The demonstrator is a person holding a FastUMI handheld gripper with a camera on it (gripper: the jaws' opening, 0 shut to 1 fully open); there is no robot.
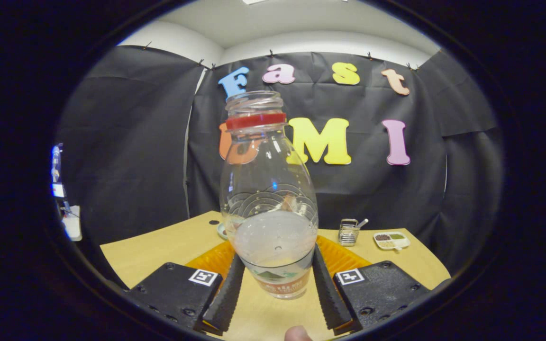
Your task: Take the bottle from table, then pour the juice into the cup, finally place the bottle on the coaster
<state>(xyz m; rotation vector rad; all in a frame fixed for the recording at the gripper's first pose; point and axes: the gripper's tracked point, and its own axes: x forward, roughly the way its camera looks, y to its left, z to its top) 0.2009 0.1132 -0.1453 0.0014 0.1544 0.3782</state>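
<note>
- Pale wood worktop (pixel 159 248) before black cloth wall (pixel 126 156), white ceiling above.
- Orange coaster (pixel 344 258) beyond the fingers.
- Fingers (pixel 228 296) pinch the upright, uncapped bottle (pixel 269 208) between them.
- Small wire basket (pixel 348 232) and dish (pixel 391 240) behind.

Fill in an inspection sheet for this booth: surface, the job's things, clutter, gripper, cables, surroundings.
Surface: wooden table, with an orange mat behind the bottle.
Job's things: clear bottle, uncapped, red neck ring, upright, some liquid inside. A small round item peeks out behind it, possibly the coaster; cannot tell. Cup: nothing seen.
Clutter: small wire holder with a utensil; divided dish of bits beyond the fingers.
Gripper: gripper fingers press the bottle's lower sides.
Cables: nothing seen.
Surroundings: black cloth wall, white ceiling; a fingertip below the fingers.
</note>
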